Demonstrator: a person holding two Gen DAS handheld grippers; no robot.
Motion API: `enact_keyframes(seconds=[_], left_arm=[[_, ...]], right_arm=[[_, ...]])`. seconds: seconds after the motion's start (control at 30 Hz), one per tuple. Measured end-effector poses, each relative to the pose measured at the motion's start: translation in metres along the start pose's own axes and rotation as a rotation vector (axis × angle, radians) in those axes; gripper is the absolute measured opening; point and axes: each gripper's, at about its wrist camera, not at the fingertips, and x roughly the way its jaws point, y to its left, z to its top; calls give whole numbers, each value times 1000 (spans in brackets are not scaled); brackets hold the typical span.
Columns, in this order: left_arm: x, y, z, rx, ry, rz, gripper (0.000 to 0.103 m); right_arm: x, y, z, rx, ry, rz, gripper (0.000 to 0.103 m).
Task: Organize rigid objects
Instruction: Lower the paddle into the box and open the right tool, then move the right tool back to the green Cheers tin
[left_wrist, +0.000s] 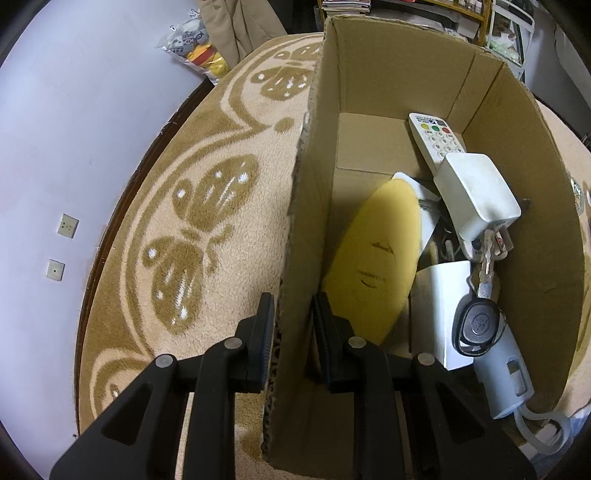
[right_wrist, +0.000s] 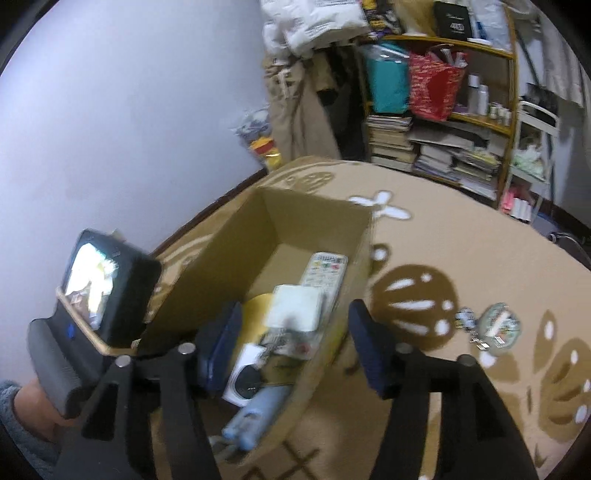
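Left gripper (left_wrist: 293, 321) clamps cardboard box (left_wrist: 517, 155) side wall; right gripper (right_wrist: 295, 343) hovers spread above remote (right_wrist: 325, 271) and key fob (left_wrist: 478, 325).

remote (left_wrist: 436, 140) in box (left_wrist: 369, 74) | box on rug (left_wrist: 207, 221)

Our left gripper (left_wrist: 293, 332) with matte black angular arms, round grey rivet heads, blue ribbed pads on the fingers (left_wrist: 266, 334), our right gripper (right_wrist: 295, 347) likewise black with dark blue pads, our left hand (right_wrist: 35, 410) bare-skinned, grey fuzzy sleeve at the wrist
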Motion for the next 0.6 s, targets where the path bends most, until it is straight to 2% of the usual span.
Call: enact_keyframes(seconds=[0.13, 0.6], left_arm=[[0, 0, 0, 1, -1, 3, 21], [1, -2, 0, 13, 0, 14, 21]], right_arm=[[7, -25, 1, 30, 13, -66, 87], [40, -115, -21, 186, 78, -263, 88]])
